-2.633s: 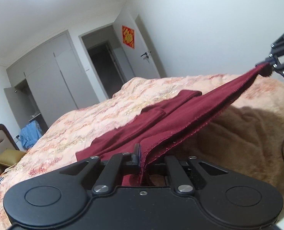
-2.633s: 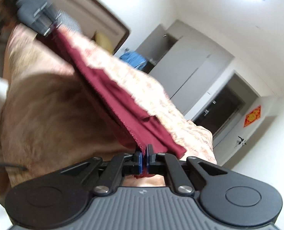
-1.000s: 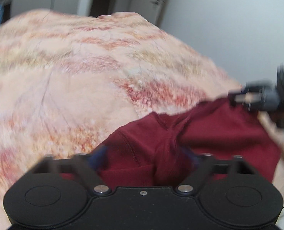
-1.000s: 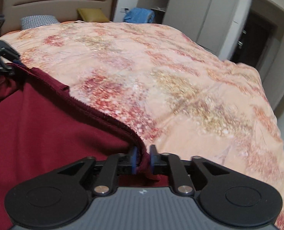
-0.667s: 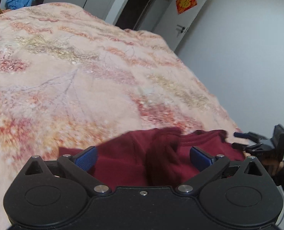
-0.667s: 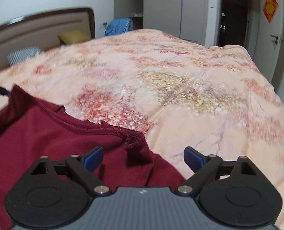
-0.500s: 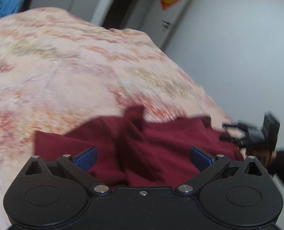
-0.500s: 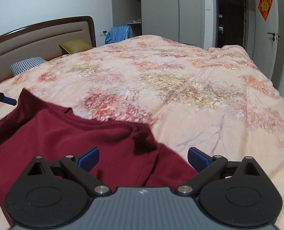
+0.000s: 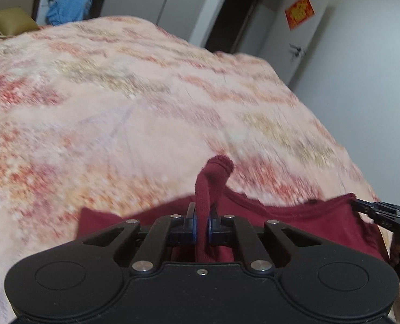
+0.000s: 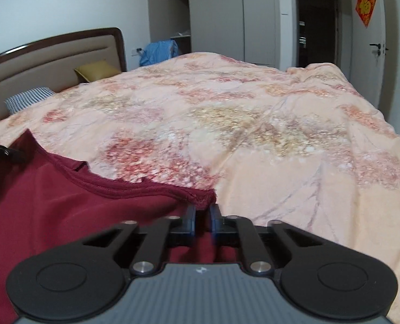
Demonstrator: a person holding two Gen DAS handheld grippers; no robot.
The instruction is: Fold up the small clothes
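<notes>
Right gripper (image 10: 202, 217) just closed, pinching dark red garment (image 10: 65, 202) edge on floral bedspread (image 10: 254, 121).

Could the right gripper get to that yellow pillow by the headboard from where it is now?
Probably not. The right gripper is shut on the dark red garment at the near edge, and the yellow pillow lies far across the bedspread.

— What's the room like?
— White walls, a bed (image 10: 254, 124) under a floral peach quilt, padded headboard (image 10: 51, 54), grey wardrobe (image 10: 227, 13).
— And the door?
— White door (image 10: 367, 32) bearing a red decoration (image 10: 365, 4), possibly paper.
</notes>
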